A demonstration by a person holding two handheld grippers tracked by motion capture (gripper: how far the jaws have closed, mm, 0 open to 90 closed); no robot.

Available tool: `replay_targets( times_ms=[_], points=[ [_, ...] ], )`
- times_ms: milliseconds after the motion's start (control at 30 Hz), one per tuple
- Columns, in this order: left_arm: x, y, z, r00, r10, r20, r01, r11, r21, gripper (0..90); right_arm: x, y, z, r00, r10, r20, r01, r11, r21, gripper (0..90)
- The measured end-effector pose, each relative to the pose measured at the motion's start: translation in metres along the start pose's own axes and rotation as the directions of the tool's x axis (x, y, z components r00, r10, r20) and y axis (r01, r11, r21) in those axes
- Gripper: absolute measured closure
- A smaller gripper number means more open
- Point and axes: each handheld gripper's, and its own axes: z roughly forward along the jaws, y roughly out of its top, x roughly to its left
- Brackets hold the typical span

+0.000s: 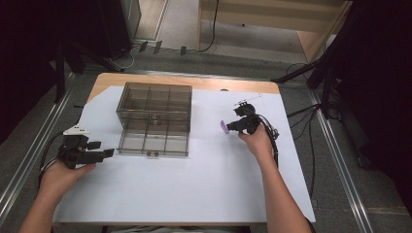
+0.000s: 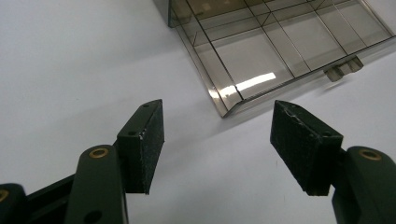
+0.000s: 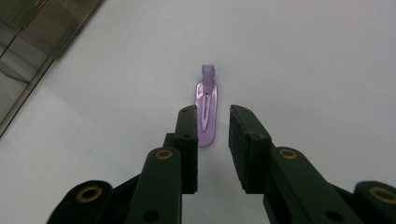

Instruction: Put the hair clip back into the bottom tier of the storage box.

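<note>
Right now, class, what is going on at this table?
A person holds a tool in each hand over a white-covered table. The right tool is open, its jaws either side of a purple hair clip lying on the table, not yet gripped. The left tool waits open beside a smoky clear compartment box.

Bare table (image 1: pixel 194 184) lies open before me; the smoky compartment box (image 1: pixel 154 119) stands between my left claw (image 1: pixel 102 149) and right claw (image 1: pixel 226 127).

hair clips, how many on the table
1: a purple hair clip lies on the white sheet between the right gripper's open jaws, right of the smoky organizer box. Its tinted compartments look empty.
</note>
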Motion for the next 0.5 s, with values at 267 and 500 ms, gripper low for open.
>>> replay_targets(
  times_ms=[267, 500],
  points=[
    [-0.0003, -0.001, -0.0007, 1.0, -0.004, -0.003, 0.004, 1.0, 0.003, 36.1, 0.0069, 0.0027, -0.004, 0.9981, -0.056, 0.026, 0.055, 0.997, 0.055, 71.2],
    [-0.0006, -0.0016, -0.0009, 1.0, -0.003, -0.003, 0.003, 1.0, 0.007, 36.1, 0.0105, 0.0071, -0.0015, 0.9951, -0.089, 0.044, 0.085, 0.9927, 0.087, 70.3]
  ],
)
